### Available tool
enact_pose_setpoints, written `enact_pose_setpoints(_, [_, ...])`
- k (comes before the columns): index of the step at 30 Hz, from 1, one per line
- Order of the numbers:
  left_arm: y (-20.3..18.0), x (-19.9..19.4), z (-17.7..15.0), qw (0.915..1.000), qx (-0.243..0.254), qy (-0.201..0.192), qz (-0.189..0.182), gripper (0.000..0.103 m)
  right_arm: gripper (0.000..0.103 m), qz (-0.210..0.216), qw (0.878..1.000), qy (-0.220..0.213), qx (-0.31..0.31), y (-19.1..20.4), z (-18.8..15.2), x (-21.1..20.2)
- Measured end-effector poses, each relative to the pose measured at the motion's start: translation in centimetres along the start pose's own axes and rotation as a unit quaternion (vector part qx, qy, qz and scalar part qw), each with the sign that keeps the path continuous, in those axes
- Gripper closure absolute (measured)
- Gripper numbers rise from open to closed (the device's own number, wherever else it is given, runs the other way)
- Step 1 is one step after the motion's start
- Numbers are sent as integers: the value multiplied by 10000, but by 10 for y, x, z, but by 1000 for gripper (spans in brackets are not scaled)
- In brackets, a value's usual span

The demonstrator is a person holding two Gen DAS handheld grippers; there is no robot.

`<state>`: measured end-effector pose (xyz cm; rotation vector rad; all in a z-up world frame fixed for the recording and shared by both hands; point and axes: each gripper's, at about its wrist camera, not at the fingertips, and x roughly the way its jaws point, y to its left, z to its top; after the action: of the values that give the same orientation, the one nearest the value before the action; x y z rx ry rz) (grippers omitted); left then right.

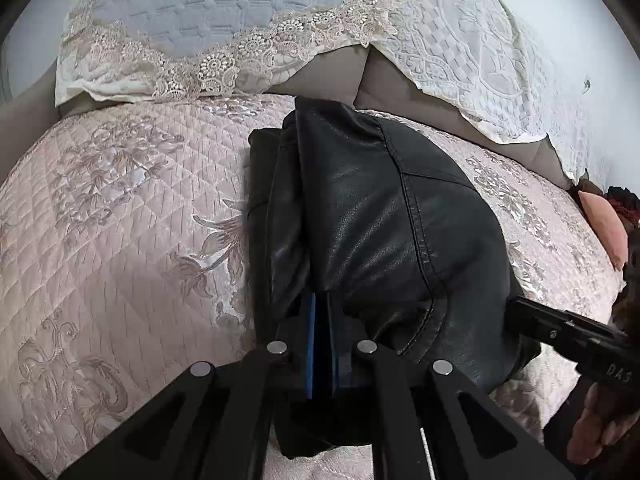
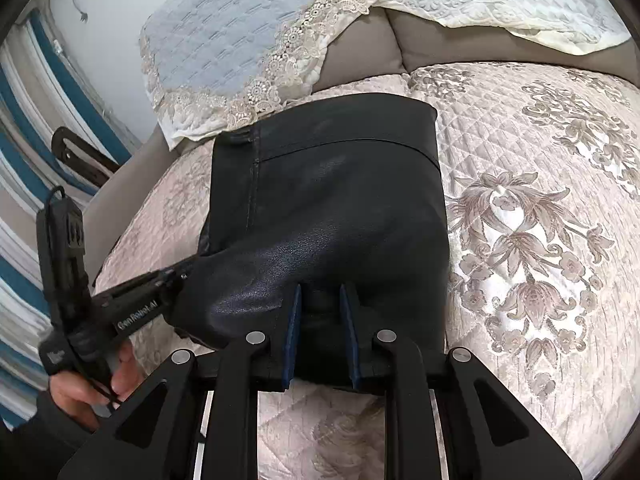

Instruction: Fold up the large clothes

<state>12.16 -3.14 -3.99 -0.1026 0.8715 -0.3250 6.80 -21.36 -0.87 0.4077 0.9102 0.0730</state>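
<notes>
- Left wrist view: black leather garment lies folded on the quilted sofa cover, long axis running from the near edge away to the backrest. Left claw clenched on the near left hem. Right claw enters from the right, tips buried in the near right corner.
- Right wrist view: garment directly ahead; right claw pads stand apart, leather between them, grip not certain. Left claw bites the left corner. Open cover lies right and beyond; lace throw borders the far edge.
</notes>
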Motion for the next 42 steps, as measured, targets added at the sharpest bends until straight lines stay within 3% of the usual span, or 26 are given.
enact_pose_setpoints(4, [-4, -17, 14, 9999, -46, 137, 55, 95, 82, -42, 9999, 66, -106, 0, 3, -3])
enact_pose_setpoints(7, [-17, -42, 39, 9996, -3, -267, -17, 94, 82, -44, 10000, 26, -56, -1, 1, -1])
enact_pose_setpoints(9, [-28, -50, 60, 9988, 17, -491, -47, 85, 82, -99, 9999, -51, -81, 1, -1, -2])
enact_pose_setpoints(12, [-37, -36, 87, 9986, -100, -525, -59, 83, 82, -106, 9999, -99, -82, 1, -2, -3])
enact_pose_setpoints(15, [-41, 0, 102, 9993, -217, -302, -44, 83, 82, -71, 9999, -103, -59, 0, -1, -6])
enact_pose_setpoints(17, [-39, 26, 101, 9993, -195, -161, 257, 83, 82, -76, 9998, -145, -61, -1, 1, -12])
enact_pose_setpoints(22, [-6, 66, 78, 9987, -451, 30, 218, 86, 82, -271, 9988, -414, -4, -10, 14, -23])
enact_pose_setpoints(32, [2, 72, 68, 9989, -417, -172, 117, 89, 82, -388, 9992, -46, 15, -24, 23, 25])
enact_pose_setpoints(36, [-3, 69, 72, 9993, -305, -79, 207, 89, 82, -460, 9989, -7, 22, -24, 26, 17])
enact_pose_setpoints(42, [-4, 32, 59, 9997, -126, -95, 187, 84, 82, -410, 9988, -254, -32, -19, 23, -14])
